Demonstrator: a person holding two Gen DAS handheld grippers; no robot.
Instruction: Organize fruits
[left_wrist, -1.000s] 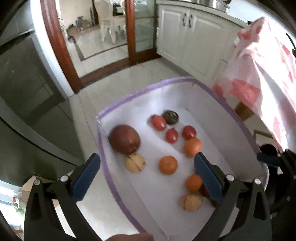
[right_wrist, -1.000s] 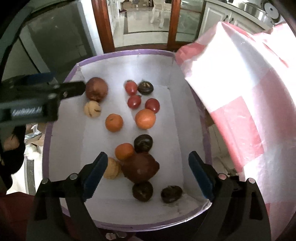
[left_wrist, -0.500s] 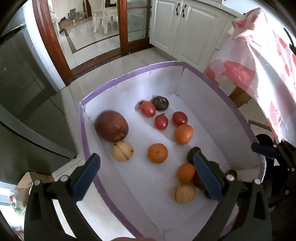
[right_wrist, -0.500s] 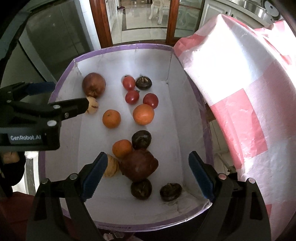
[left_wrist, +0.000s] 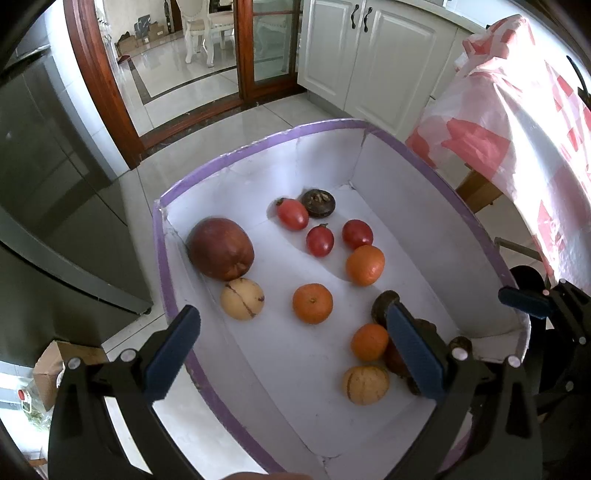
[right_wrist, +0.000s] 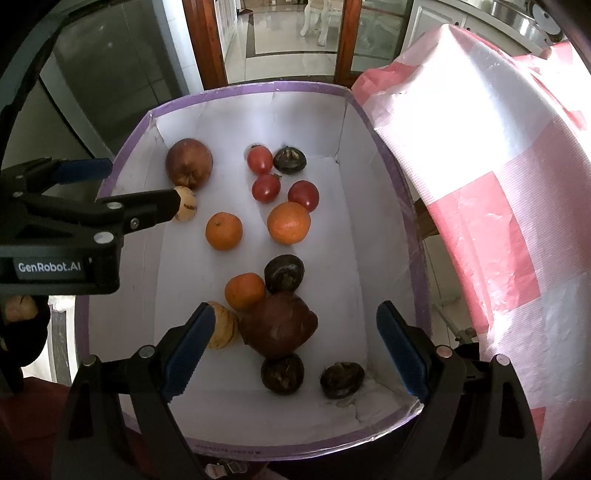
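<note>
A white box with a purple rim (left_wrist: 258, 142) (right_wrist: 258, 88) holds loose fruit. At its far end lie a large red-brown fruit (left_wrist: 220, 254) (right_wrist: 189, 167), three red tomatoes (left_wrist: 319, 240) (right_wrist: 266, 187) and a dark mangosteen (left_wrist: 318, 202) (right_wrist: 290, 159). Oranges (left_wrist: 312, 302) (right_wrist: 288, 223) sit mid-box, and pale striped fruits (left_wrist: 242, 298) (right_wrist: 221, 325) lie along the left side. A second red-brown fruit (right_wrist: 279, 325) and dark mangosteens (right_wrist: 282, 372) lie at the near end. My left gripper (left_wrist: 295, 350) hangs open above the box's left wall. My right gripper (right_wrist: 295, 347) hangs open above the near end, holding nothing.
A pink-and-white checked plastic cloth (right_wrist: 491, 192) (left_wrist: 517, 122) drapes over a table at the right of the box. A dark glossy cabinet (left_wrist: 48, 206) stands at the left. White cupboards (left_wrist: 369, 55) and a wooden door frame (left_wrist: 99, 81) lie beyond, with tiled floor between.
The left gripper has drawn back and risen, so more of the box shows in its view. It reaches further over the box's left side in the right wrist view. Both stay open.
</note>
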